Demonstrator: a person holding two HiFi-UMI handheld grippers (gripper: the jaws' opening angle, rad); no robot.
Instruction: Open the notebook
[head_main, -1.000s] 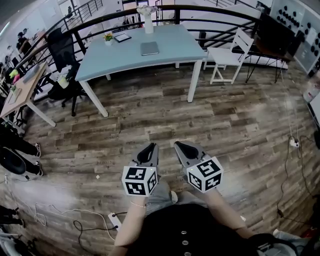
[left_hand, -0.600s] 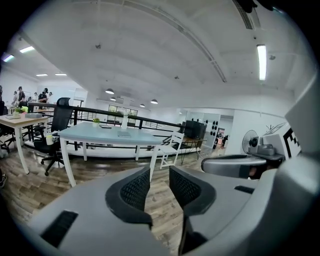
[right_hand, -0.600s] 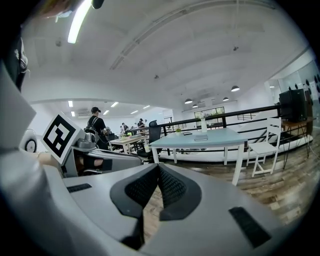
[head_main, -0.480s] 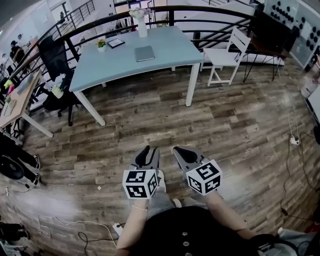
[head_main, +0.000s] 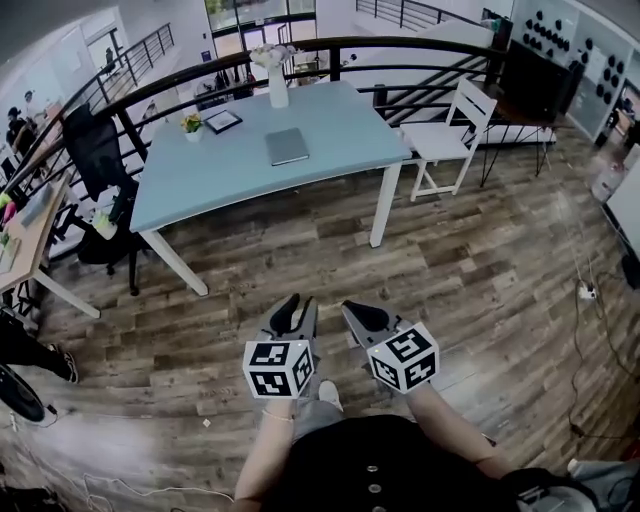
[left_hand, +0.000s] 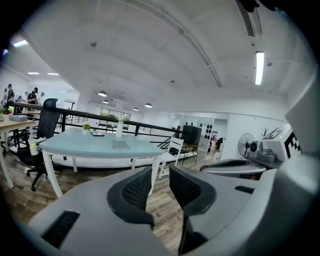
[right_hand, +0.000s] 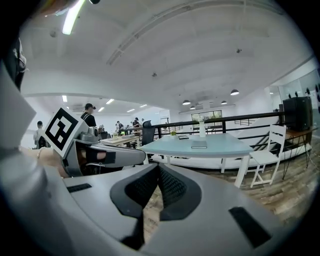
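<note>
- Two sets of fingers are held low in front of me over the wooden floor (head_main: 480, 260). My left fingers (head_main: 286, 313) are spread, with a clear gap that shows only floorboards. My right fingers (head_main: 368, 318) are pressed together at the tips and pinch nothing.
- The notebook (head_main: 287, 146) lies closed and flat on the pale blue counter (head_main: 200, 185). It is well apart from both sets of fingers, roughly straight ahead of the left ones.
- Bare counter surrounds the notebook on every side. A white vase (head_main: 277, 85) stands behind it near the far edge. A small potted plant (head_main: 191, 123) and a dark flat slab (head_main: 222, 120) sit off to its left.
- A strip of floor lies between me and the counter's near edge.
- A white chair (head_main: 450, 125) stands at the counter's right end and a black office chair (head_main: 95, 150) at its left. A dark railing (head_main: 400, 45) runs behind.
- In both gripper views the notebook is only a small grey slab, so I cannot tell which edge is the spine.
- My own body cuts off the bottom of the head view, and each gripper view is partly filled by the other gripper.
</note>
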